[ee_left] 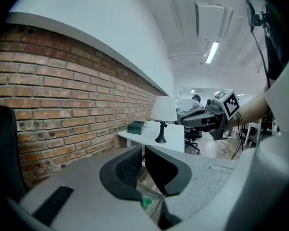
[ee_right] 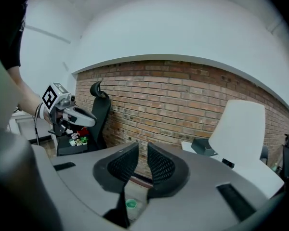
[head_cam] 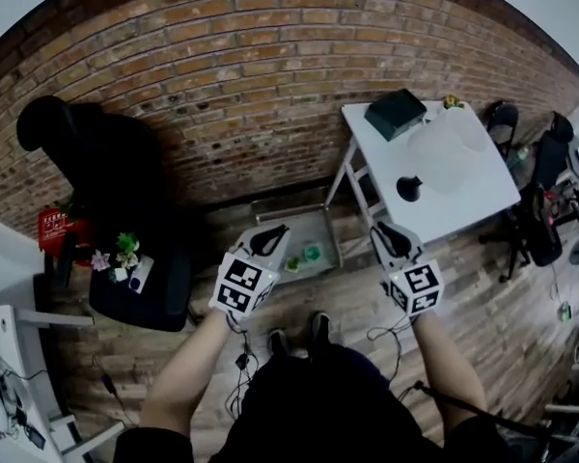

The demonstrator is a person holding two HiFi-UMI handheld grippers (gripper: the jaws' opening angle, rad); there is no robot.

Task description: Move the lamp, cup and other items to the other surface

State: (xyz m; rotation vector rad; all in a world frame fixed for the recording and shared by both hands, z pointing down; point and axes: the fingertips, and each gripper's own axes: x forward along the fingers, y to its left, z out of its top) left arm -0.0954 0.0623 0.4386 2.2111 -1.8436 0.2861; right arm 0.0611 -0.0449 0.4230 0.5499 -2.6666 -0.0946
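Note:
A lamp (head_cam: 442, 157) with a white shade and black foot stands on the white table (head_cam: 482, 201) at the upper right, beside a dark box (head_cam: 396, 114). In the left gripper view the lamp (ee_left: 163, 110) and box (ee_left: 135, 127) show far ahead. My left gripper (head_cam: 268, 239) hangs over the floor, shut and empty; its jaws (ee_left: 142, 150) meet. My right gripper (head_cam: 394, 237) is level with it, near the table's front corner. Its jaws (ee_right: 147, 148) stand a narrow gap apart with nothing between them. No cup is visible.
A low black table (head_cam: 140, 302) at the left carries small potted plants (head_cam: 125, 249) and a red item (head_cam: 56, 228), with a black chair (head_cam: 87, 152) behind it. A low frame (head_cam: 309, 249) holding green pieces sits on the floor by the brick wall. Office chairs (head_cam: 531, 220) crowd the right.

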